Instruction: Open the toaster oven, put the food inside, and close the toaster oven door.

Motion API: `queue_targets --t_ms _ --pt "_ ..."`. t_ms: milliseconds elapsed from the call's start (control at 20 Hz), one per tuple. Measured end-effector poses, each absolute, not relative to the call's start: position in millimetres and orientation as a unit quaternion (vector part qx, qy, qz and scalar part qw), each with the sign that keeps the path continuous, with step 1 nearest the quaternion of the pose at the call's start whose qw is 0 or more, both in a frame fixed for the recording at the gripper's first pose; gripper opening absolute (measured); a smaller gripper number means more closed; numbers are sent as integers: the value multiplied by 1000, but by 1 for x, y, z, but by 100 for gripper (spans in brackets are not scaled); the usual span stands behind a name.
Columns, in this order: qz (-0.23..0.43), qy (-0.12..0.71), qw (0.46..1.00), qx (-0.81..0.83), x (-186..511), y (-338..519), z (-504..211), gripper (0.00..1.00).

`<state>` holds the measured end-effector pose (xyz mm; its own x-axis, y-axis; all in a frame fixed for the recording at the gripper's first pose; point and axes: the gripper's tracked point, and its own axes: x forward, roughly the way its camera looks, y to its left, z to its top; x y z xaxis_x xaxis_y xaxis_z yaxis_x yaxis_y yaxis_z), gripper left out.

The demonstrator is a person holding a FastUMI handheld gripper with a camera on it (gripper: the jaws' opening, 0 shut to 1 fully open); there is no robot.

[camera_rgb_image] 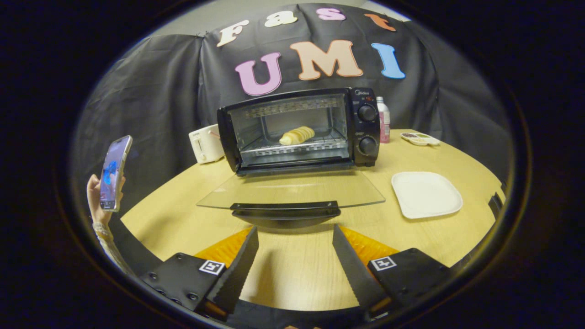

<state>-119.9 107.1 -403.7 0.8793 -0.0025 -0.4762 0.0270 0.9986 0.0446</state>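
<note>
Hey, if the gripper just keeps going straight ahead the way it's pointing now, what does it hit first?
Most likely the black handle on the lowered glass door of the toaster oven. The open gripper points at it, with bare table between the fingers. Height is hard to judge, so it might pass just over or under.

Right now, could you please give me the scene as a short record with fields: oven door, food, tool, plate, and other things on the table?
oven door: open, glass door folded down flat in front of the toaster oven
food: bread roll on the rack inside
tool: tool open, empty, just short of the door handle
plate: white plate bare, beside the door
other: white toaster, bottle, small dish, hand holding a phone
</note>
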Motion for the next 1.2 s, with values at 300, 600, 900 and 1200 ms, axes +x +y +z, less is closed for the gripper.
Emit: queue_targets --t_ms 300,600,900,1200 --pt "-22 243 969 36 -110 114 -413 99" --pt "-34 239 970 40 -105 114 -414 99" --pt "-36 227 972 55 -102 115 -401 99" --pt "-37 210 975 60 -96 114 -382 99"
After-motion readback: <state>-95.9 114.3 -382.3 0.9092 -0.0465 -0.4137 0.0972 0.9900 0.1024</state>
